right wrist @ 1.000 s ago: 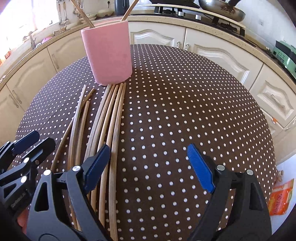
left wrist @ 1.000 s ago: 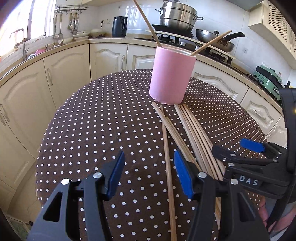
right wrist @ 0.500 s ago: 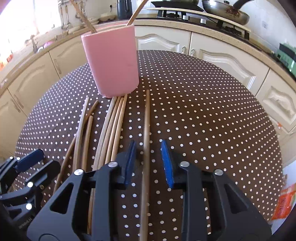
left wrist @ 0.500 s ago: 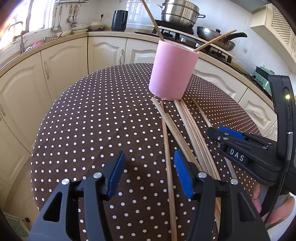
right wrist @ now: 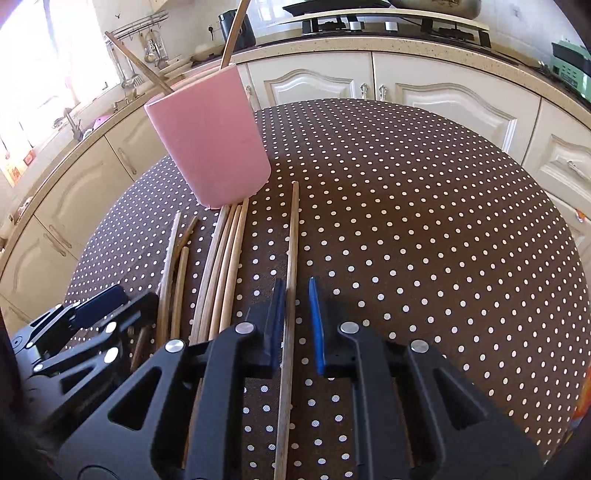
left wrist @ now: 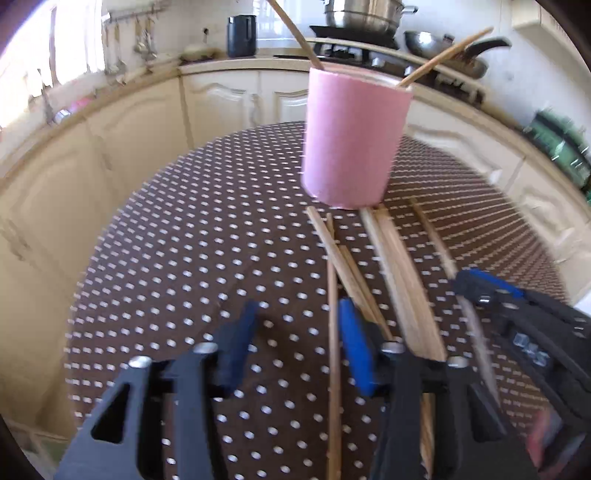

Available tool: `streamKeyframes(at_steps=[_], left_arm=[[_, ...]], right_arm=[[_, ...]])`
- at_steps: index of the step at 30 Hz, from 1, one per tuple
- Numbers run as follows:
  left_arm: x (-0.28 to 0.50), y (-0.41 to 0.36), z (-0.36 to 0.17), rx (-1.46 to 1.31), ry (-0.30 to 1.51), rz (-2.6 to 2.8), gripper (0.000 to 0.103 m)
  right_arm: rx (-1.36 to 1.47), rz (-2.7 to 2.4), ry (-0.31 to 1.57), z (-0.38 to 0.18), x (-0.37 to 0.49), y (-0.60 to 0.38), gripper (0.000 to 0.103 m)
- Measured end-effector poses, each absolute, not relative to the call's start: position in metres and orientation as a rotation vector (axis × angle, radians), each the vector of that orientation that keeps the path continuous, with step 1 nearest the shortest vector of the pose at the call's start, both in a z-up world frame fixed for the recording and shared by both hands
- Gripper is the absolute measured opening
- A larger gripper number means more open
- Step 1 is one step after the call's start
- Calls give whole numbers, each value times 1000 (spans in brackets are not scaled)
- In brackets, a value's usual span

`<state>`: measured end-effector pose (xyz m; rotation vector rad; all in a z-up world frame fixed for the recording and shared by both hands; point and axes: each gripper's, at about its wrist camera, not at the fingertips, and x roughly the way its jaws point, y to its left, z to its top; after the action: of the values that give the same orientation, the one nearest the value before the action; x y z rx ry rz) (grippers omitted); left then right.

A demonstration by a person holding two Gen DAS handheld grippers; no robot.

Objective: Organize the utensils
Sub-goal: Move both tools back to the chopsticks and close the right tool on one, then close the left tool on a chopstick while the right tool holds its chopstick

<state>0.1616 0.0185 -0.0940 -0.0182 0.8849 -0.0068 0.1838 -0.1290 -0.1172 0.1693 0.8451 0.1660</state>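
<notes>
A pink cup [left wrist: 354,136] [right wrist: 214,144] stands on the dotted table with two chopsticks leaning in it. Several wooden chopsticks [left wrist: 399,280] [right wrist: 221,258] lie in front of it. My left gripper [left wrist: 297,347] is closing around a single chopstick [left wrist: 332,325]; the stick lies close to the right pad, and a gap shows on the left side. My right gripper [right wrist: 295,325] is closing around another chopstick [right wrist: 292,240], set apart from the bundle. That stick rests against the left pad, while the right pad stands slightly off it.
The round table wears a brown cloth with white dots [right wrist: 424,221]. Cream kitchen cabinets [right wrist: 314,81] and a counter curve behind it, with a stove and pots [left wrist: 354,14] at the back. Each gripper shows in the other's view, left gripper [right wrist: 92,306] and right gripper [left wrist: 491,295].
The right jaws went from wide to narrow around one chopstick, now apart from the bundle. The left gripper shifted sideways and its jaws narrowed around a single chopstick.
</notes>
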Motion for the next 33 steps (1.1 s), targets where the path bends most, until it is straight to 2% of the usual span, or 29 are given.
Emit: streamKeyframes(at_steps=[2, 11, 24, 25, 27, 28, 29, 31, 33], left_arm=[[164, 19, -94, -31, 885, 7, 6], [161, 47, -92, -157, 840, -43, 6], [131, 44, -70, -106, 705, -11, 6], [131, 44, -68, -99, 704, -4, 6], [133, 44, -68, -77, 720, 29, 6], [136, 42, -69, -44, 739, 80, 6], [137, 41, -69, -29, 742, 97, 6], [138, 43, -70, -30, 749, 94, 6], [142, 45, -72, -25, 771, 114, 6]], right_arm=[[176, 168, 845, -116, 184, -126, 14], [237, 205, 796, -113, 181, -139, 11], [126, 155, 793, -102, 178, -119, 12], [112, 149, 797, -103, 181, -118, 15], [84, 121, 830, -108, 189, -115, 30], [74, 112, 845, -111, 192, -114, 50], [66, 115, 847, -111, 193, -113, 52], [50, 111, 841, -111, 193, -110, 52], [42, 91, 846, -112, 196, -110, 35]])
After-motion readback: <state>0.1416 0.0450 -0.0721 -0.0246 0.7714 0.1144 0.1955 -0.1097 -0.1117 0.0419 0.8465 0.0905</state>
